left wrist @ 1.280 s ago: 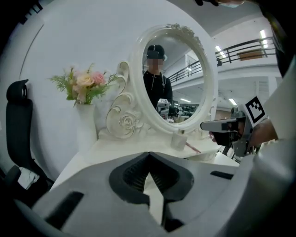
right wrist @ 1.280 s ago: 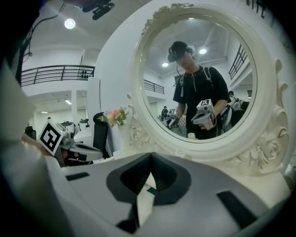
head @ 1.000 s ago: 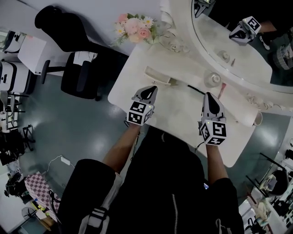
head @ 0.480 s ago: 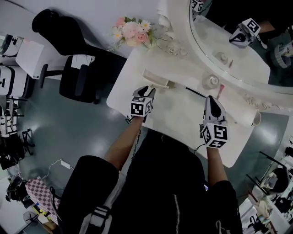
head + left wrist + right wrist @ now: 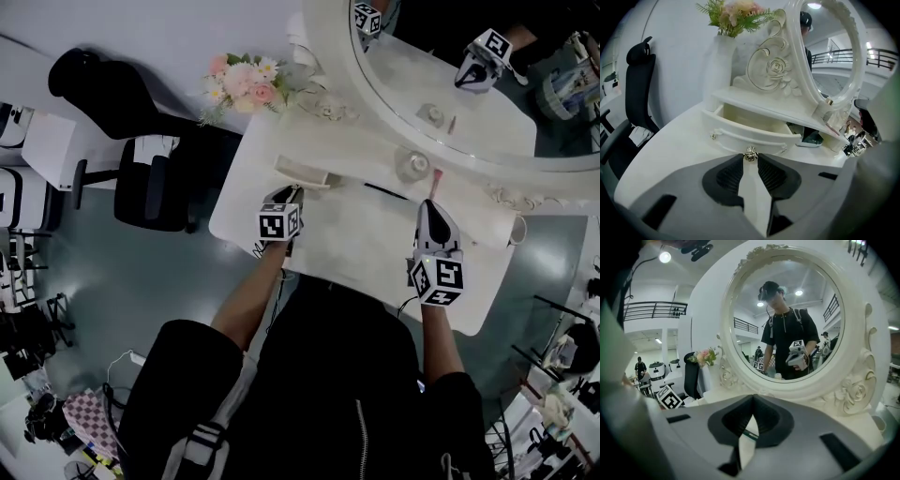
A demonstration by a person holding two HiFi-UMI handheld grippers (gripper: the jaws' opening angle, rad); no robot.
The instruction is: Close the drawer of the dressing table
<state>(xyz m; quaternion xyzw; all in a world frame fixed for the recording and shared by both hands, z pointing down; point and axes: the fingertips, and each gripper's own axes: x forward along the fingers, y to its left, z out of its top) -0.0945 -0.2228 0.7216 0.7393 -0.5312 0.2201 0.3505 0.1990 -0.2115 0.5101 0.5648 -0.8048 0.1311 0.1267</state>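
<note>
Left gripper just closing onto knob of open drawer; right gripper shut, empty.

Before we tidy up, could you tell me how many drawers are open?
1: the drawer at the left of the table, pulled out under the shelf. Others further right may be hidden.

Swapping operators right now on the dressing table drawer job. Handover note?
Left hand-held gripper: jaws have just been closing, with the knob between their tips; firm grip unclear.
Right hand-held gripper: shut, empty, facing the mirror.
Drawer: open, pulled out toward the left gripper.
Done: left gripper is at the knob.
Left: push the drawer fully in, then let go.
</note>
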